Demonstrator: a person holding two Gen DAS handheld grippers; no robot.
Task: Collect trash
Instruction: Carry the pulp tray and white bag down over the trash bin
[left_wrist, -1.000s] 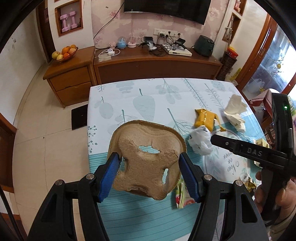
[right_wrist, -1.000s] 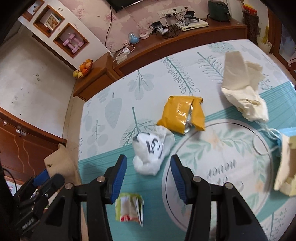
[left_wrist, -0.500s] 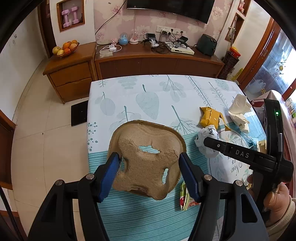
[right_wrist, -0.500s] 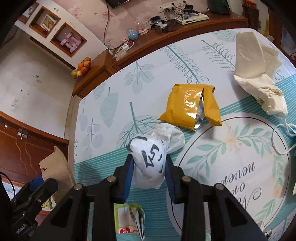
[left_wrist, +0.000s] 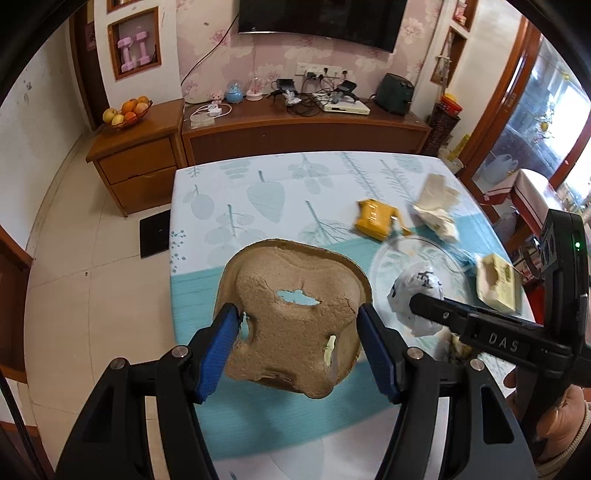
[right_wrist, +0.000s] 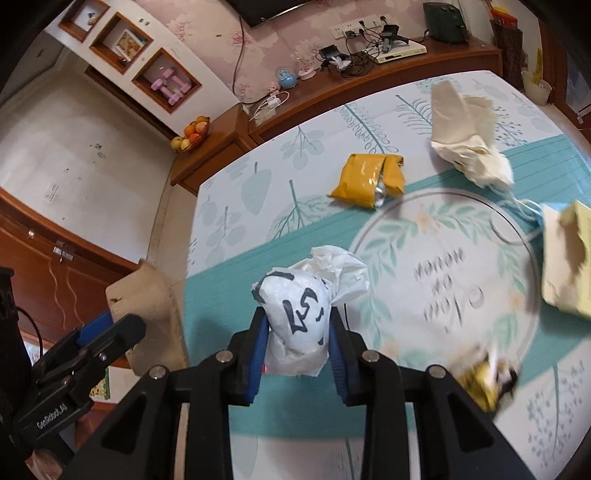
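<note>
Rough matt pulp tray (left_wrist: 295, 325), crinkly white plastic bag (right_wrist: 299, 317), glossy yellow foil pkt (right_wrist: 365, 177)

On the table (right_wrist: 258, 406) we find the packet (right_wrist: 365, 179) behind the ring print (right_wrist: 443, 266); crumpled paper (right_wrist: 469, 151) lies to the packet's right.

Both wrist fisheyes look steeply down from close above the leaf-printed teal tablecloth (left_wrist: 229, 206) toward the wooden sideboard (left_wrist: 303, 129) at twelve o'clock, sharing the crumpled yellow foil wrapper (right_wrist: 369, 177) and cream paper wad (left_wrist: 436, 206).
</note>
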